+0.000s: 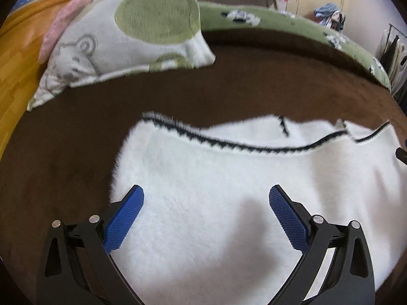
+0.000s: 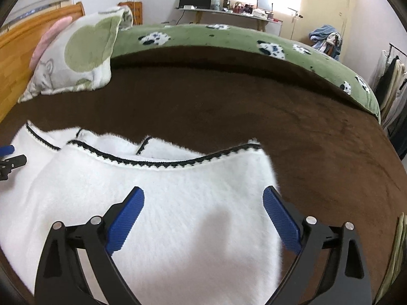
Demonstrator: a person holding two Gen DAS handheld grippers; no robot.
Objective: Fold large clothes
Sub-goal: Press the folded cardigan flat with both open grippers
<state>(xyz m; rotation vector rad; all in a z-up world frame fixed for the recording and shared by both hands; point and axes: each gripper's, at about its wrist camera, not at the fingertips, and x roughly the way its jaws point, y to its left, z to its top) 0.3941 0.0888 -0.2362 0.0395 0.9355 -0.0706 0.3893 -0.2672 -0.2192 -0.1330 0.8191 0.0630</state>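
Note:
A white fluffy garment [image 1: 229, 178] with a black zigzag trim [image 1: 254, 149] lies folded on the brown bed cover [image 1: 178, 96]. My left gripper [image 1: 206, 198] is open and empty, hovering over the garment's left part. The garment also shows in the right wrist view [image 2: 178, 198], with its trim [image 2: 157, 164] along the far edge. My right gripper [image 2: 203, 198] is open and empty above the garment's right part, its right finger near the garment's right edge. The left gripper's tip [image 2: 10, 162] shows at the left edge of the right wrist view.
A white and green pillow [image 1: 132, 30] with a pink cushion [image 1: 63, 23] leans on the wooden headboard [image 1: 15, 58] at the far left. A green blanket [image 2: 229, 43] lies along the bed's far side. A cluttered desk [image 2: 229, 10] and hanging clothes [image 2: 391, 81] stand beyond.

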